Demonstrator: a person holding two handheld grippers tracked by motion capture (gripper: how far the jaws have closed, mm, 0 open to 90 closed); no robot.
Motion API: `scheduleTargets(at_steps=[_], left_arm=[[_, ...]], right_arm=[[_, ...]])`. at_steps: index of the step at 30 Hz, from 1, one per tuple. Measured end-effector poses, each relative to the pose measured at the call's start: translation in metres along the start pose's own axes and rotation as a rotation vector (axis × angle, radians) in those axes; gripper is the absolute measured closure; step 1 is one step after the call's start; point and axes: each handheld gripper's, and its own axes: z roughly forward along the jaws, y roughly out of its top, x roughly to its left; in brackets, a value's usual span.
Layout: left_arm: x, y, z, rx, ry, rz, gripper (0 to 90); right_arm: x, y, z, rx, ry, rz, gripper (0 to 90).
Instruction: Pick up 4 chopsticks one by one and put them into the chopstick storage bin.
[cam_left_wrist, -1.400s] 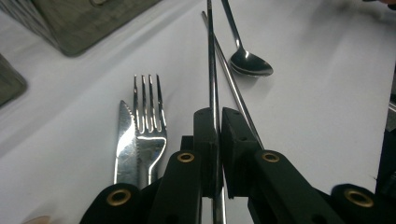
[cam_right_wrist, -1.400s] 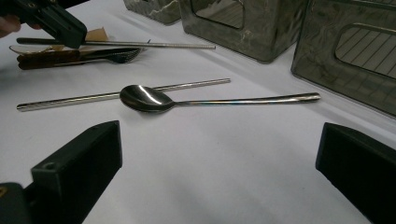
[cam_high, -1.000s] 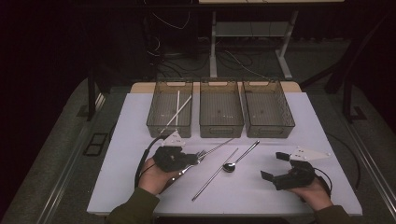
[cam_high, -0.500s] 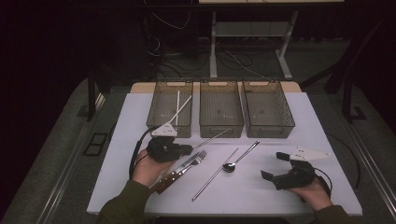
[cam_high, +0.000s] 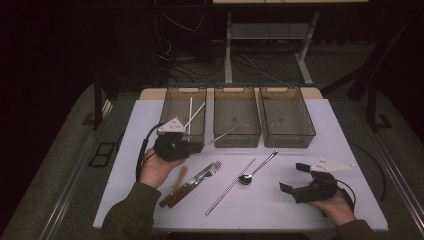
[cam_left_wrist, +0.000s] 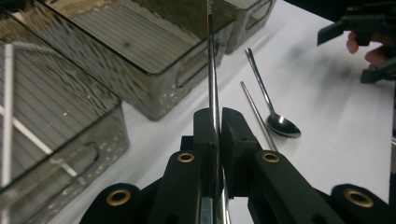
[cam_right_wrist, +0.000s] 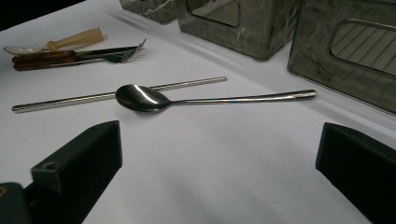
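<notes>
On the white table (cam_high: 150, 125), 3 clear bins (cam_high: 237, 116) stand in a row at the far edge, and cutlery is being sorted into them. The left bin (cam_high: 176, 107) already holds 2 white sticks (cam_high: 190, 112); the middle and right bins appear empty. Left on the table are a metal chopstick (cam_high: 227, 189), a long-handled spoon (cam_high: 257, 168), and a cluster of a fork (cam_high: 207, 170) and wooden-handled pieces (cam_high: 176, 189) near the left hand, so by this reading most of the sort remains. The left gripper (cam_high: 197, 146) is clamped on a second metal chopstick (cam_high: 225, 134); in the left gripper view its black pads pinch the rod (cam_left_wrist: 212, 84), which runs straight ahead of them. That rod is lifted clear of the table, its far tip reaching over the near wall of the middle bin. The left hand (cam_high: 156, 167) carries its gripper just in front of the left bin, jaws pointing right and away, forearm entering from the lower left. The right gripper (cam_high: 296, 181) rests low at the near right of the table, jaws spread wide with nothing between them, aimed at the spoon (cam_right_wrist: 140, 99), with the right hand (cam_high: 336, 206) behind it
</notes>
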Motion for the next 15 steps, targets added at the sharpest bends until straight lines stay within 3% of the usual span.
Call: scheduleTargets(at_steps=[15], left_arm=[[0.025,0.016,-0.004,-0.017,0.073,-0.029,84.9]], right_arm=[[0.000,0.000,0.000,0.002,0.000,0.006,0.8]])
